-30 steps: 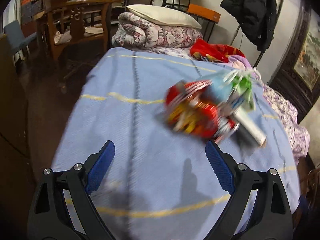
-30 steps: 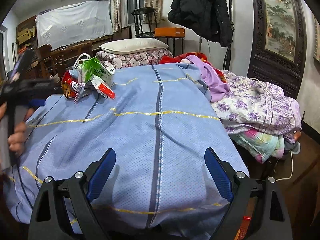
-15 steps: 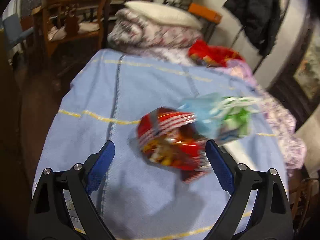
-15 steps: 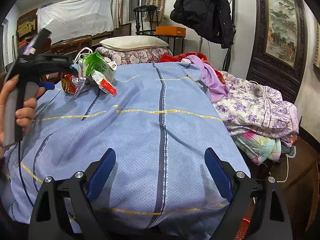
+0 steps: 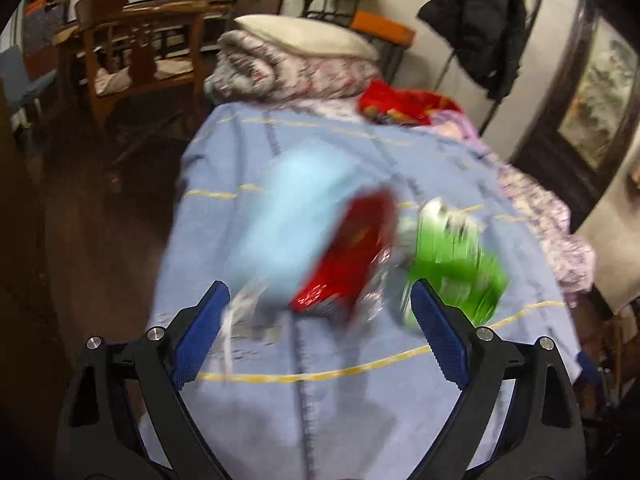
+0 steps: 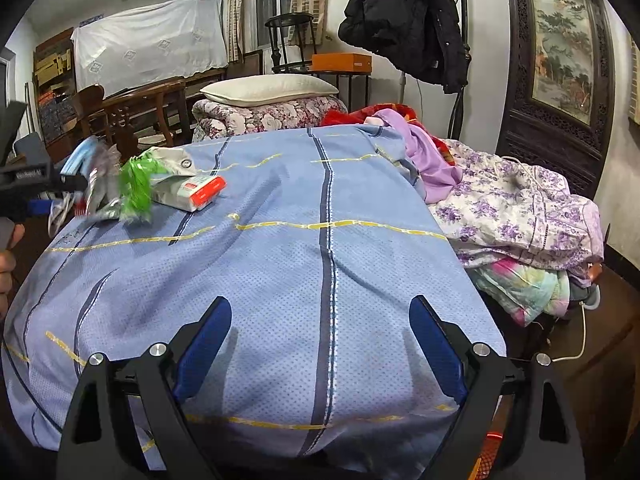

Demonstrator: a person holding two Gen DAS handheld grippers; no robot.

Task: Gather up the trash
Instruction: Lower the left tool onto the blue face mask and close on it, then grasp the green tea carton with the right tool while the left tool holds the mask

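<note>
A heap of trash lies on the blue bedspread (image 5: pixel 320 380): a light blue face mask (image 5: pixel 292 224), a red foil snack bag (image 5: pixel 352 256) and a green wrapper (image 5: pixel 456 268), all blurred. My left gripper (image 5: pixel 318 320) is open, low over the heap, its jaws on either side of the red bag, touching nothing that I can tell. In the right wrist view the heap shows at the far left, with the green wrapper (image 6: pixel 138 188) and a white and red carton (image 6: pixel 192 190). My right gripper (image 6: pixel 320 344) is open and empty over the near end of the bedspread (image 6: pixel 320 260).
A folded floral quilt (image 6: pixel 272 114) with a pillow (image 6: pixel 268 88) lies at the head of the bed. Purple and floral bedding (image 6: pixel 516 208) is heaped on the right. Wooden chairs (image 5: pixel 132 60) stand left of the bed. A black coat (image 6: pixel 404 20) hangs behind.
My left gripper has moved down and in toward the trash heap, which now sits between its open jaws. The right gripper has barely moved.
</note>
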